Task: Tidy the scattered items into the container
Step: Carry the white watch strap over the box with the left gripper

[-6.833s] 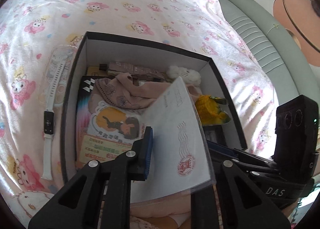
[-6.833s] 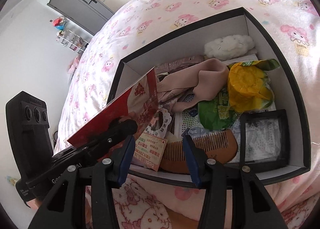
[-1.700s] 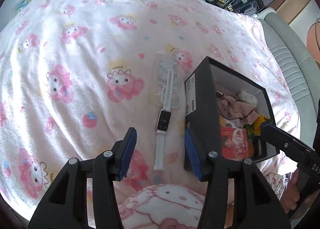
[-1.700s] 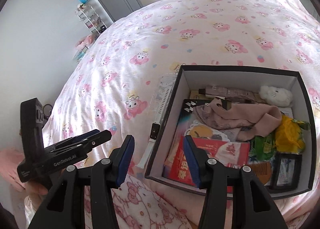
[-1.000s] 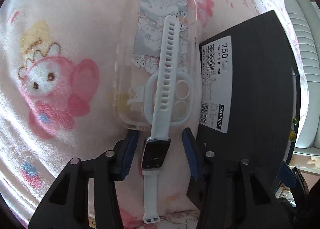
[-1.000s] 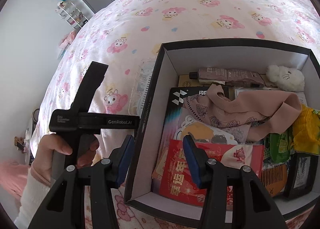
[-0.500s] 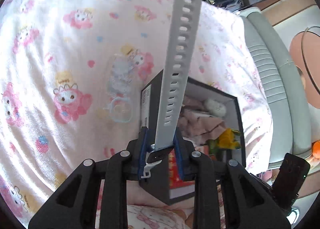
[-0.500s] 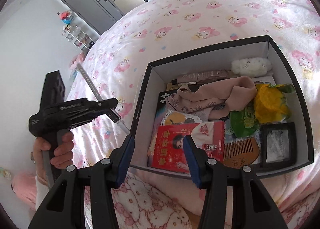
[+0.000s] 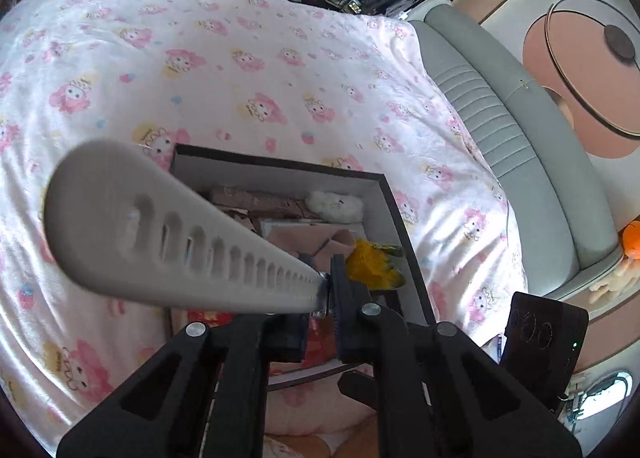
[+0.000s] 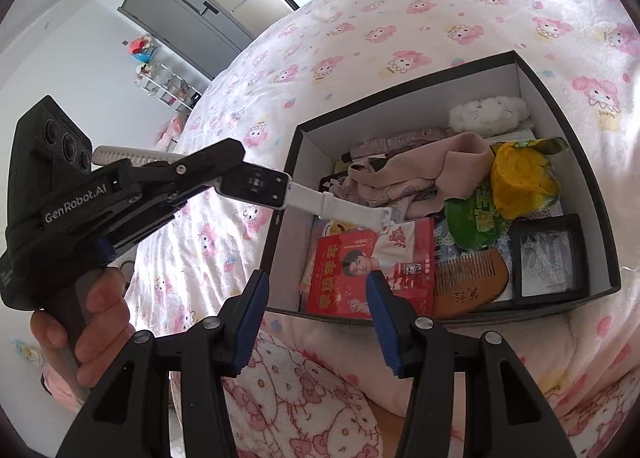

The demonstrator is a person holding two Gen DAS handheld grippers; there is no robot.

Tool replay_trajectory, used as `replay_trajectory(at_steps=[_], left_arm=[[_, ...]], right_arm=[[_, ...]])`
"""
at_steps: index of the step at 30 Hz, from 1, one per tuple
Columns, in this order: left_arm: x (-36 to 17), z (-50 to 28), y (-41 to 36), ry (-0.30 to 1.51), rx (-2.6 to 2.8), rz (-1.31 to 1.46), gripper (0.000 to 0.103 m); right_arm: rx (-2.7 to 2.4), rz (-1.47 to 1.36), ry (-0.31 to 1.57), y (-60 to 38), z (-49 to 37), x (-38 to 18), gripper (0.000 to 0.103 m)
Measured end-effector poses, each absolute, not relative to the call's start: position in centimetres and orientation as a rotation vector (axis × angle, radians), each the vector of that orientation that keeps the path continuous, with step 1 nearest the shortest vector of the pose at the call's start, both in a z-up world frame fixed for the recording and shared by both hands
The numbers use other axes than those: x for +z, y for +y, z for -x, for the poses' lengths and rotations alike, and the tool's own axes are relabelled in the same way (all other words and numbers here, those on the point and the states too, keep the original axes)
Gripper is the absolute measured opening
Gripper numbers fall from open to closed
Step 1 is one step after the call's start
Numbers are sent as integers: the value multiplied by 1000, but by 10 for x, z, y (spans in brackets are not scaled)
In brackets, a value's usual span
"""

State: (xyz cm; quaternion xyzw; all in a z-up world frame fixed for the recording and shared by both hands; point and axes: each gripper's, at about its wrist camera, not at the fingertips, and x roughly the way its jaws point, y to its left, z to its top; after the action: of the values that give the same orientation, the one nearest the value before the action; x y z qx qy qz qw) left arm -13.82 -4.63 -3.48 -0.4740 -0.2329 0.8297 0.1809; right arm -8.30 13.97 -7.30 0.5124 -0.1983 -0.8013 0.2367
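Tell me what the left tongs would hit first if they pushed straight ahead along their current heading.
Probably the box contents: the left tongs, shut on the white watch, point over its near wall toward the beige cloth. The strap end would likely touch first; depth is unclear.

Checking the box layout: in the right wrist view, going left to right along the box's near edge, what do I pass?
Red packet → wooden comb → black framed case, all inside the black box.
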Motion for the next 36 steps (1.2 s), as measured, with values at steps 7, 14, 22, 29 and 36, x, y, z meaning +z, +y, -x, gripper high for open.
replay_trajectory(at_steps=[7, 14, 22, 29, 36], left_arm=[[-65, 134, -7, -626, 2304, 1304, 8], [-54, 134, 3, -582, 2292, 1294, 8], [-58, 149, -1, -643, 2247, 1352, 8], [-57, 154, 5, -668, 2178, 1331, 8], [-53, 147, 29, -656, 2111, 1320, 9]], right_arm=[[-2281, -1486, -586, 177, 91, -94, 46], [-2400, -1467, -401, 172, 97, -93, 51], [-2433, -1351, -163, 141, 108, -85, 60], [-2397, -1283, -296, 139, 124, -89, 60], [-2422, -1216, -412, 158, 112, -83, 38]])
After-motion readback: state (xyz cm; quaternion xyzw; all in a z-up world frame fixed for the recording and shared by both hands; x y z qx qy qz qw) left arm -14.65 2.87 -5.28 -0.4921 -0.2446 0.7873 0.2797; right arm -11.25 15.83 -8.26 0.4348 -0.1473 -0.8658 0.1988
